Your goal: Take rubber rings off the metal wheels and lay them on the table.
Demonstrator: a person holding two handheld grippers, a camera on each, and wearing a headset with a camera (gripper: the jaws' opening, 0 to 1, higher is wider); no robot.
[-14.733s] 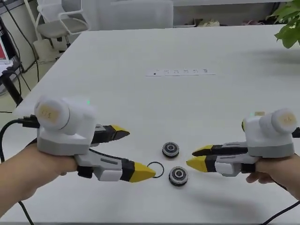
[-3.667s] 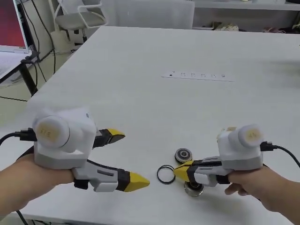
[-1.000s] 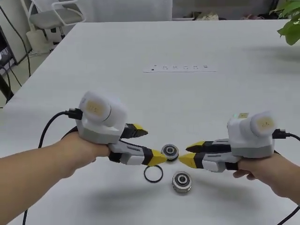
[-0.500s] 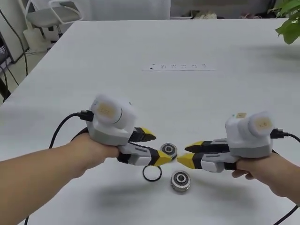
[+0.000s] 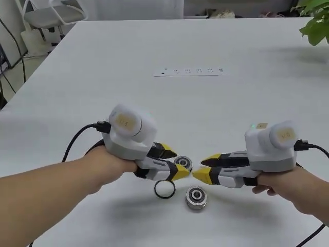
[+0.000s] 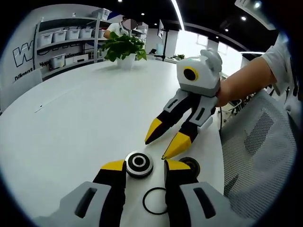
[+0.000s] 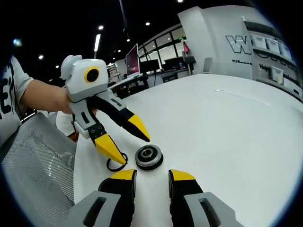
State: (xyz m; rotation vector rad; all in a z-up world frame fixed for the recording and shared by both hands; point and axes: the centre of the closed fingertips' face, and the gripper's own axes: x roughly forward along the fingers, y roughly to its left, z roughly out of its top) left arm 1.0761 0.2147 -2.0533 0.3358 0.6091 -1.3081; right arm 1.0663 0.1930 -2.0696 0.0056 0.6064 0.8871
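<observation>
1. A person holds a pair of tongs in each hand over a big white table (image 5: 103,77).
2. The left tongs (image 5: 177,163) are open. Their two yellow tips sit one on each side of the far wheel (image 5: 183,162). I cannot tell if they touch it.
3. The far wheel lies flat on the table. It has a black band round its edge and a shiny middle.
4. The right tongs (image 5: 201,167) are open too, and they hold nothing. Their tips point at the far wheel from the other side, just beside it.
5. The tips of the two pairs of tongs are very close, almost nose to nose.
6. A thin black rubber ring (image 5: 164,189) lies flat on the table all by itself. It is just beside the left tongs, on the side nearer the person.
7. The near wheel (image 5: 196,197) lies just beside the rubber ring, close under the right tongs. Its edge looks grey.
8. Far back on the table is a thin white strip (image 5: 187,71) with little marks.
9. Green plant leaves (image 5: 314,23) poke in at the far right corner.
</observation>
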